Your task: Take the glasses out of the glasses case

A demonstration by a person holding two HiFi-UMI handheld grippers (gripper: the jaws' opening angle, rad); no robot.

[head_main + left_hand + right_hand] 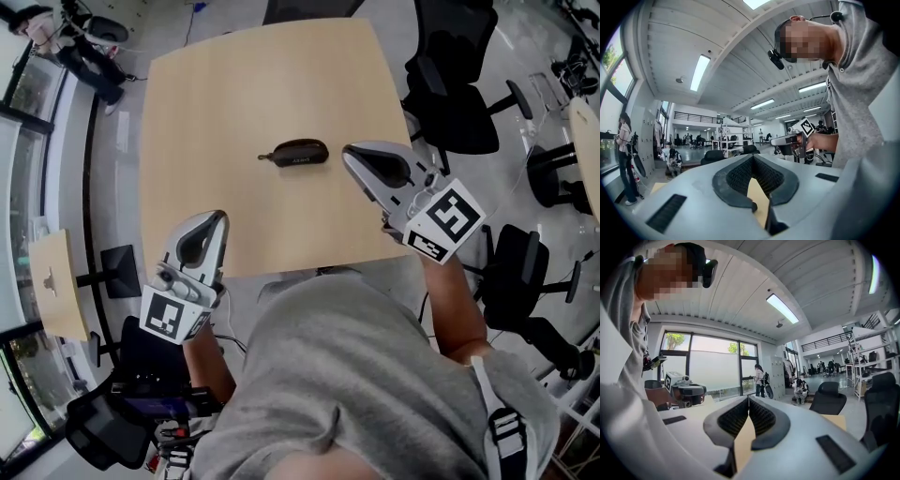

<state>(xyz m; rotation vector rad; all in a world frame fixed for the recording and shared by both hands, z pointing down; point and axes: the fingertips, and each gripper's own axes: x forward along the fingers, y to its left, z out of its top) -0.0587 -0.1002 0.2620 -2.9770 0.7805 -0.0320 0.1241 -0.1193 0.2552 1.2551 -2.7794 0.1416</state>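
Observation:
A dark, closed glasses case (pixel 297 153) lies near the middle of the light wooden table (pixel 206 112). My left gripper (pixel 219 217) hovers at the table's near edge, below and left of the case, its jaws meeting with nothing between them. My right gripper (pixel 348 153) sits just right of the case, tip pointing toward it, also shut and empty. In the left gripper view the jaws (pixel 752 156) touch at the tip, and the right gripper (pixel 790 142) shows beyond them. The right gripper view shows closed jaws (pixel 748 398) and the left gripper (pixel 686 392) across from them.
Black office chairs (pixel 455 89) crowd the table's right side, and another chair (pixel 525 272) stands lower right. A small wooden side table (pixel 58 281) stands at the left. A person (pixel 80 47) stands at the far upper left by the windows.

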